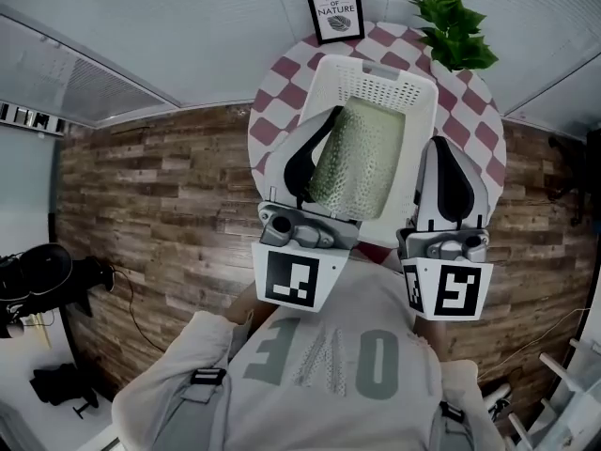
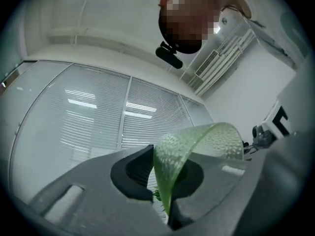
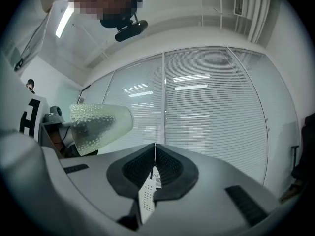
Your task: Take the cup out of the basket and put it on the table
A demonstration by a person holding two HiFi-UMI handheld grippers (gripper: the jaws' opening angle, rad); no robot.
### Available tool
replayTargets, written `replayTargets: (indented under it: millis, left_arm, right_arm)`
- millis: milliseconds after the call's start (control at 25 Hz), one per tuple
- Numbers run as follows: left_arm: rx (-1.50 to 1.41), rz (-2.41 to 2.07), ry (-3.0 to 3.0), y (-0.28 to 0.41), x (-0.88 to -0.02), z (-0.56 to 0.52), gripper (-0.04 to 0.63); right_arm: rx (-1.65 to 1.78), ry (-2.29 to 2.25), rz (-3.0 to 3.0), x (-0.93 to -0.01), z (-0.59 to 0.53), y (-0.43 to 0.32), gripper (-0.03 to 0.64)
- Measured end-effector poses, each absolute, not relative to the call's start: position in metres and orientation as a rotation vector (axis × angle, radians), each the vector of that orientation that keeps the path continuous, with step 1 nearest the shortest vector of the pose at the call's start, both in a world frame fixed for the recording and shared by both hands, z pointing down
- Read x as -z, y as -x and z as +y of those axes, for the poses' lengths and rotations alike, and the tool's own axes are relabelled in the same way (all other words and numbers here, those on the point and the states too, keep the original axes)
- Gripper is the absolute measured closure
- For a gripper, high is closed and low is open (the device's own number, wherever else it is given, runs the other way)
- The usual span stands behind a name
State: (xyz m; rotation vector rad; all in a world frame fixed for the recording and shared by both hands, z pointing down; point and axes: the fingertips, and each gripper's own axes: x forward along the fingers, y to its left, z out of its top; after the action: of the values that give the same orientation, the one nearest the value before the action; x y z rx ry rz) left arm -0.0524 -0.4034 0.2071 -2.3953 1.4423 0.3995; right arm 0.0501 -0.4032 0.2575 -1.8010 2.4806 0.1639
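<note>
The left gripper [image 2: 166, 173] has its jaws nearly closed on one thin wall of the pale green, translucent, dimpled plastic cup [image 1: 362, 153], pinched at the rim. The cup's body juts ahead of the jaws and to their right. It hangs clear of the white perforated plastic basket [image 1: 376, 64] but directly over its opening, and it lies on its side rather than upright. The right gripper [image 3: 155, 154] has its jaws pressed together on what looks like the basket's right wall, apparently to steady it. The cup floats up and to the left of those jaws, well apart from them.

The likeliest trouble is the grip itself. A pinch on one flexible wall lets the cup swing or slide out when the wrist turns it upright, and it would then drop back into the basket. A harder squeeze could buckle the rim.

The basket covers most of the round counter with its checked cloth [image 1: 282, 73], leaving bare cloth only left of the left jaws and right of the right jaws. Beyond both pairs of jaws stand a black-framed print [image 1: 335, 12] and a leafy green plant [image 1: 454, 28], which crowd the far edge.
</note>
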Motion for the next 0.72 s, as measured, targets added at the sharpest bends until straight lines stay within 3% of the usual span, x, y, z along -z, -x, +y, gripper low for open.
replayTargets:
  millis: [720]
  left_arm:
    - [-0.467,1.503,2.373,0.071,-0.201,-0.386,0.572]
  right_arm:
    - [-0.144,1.800,2.528,-0.270,-0.392,-0.039,0.607]
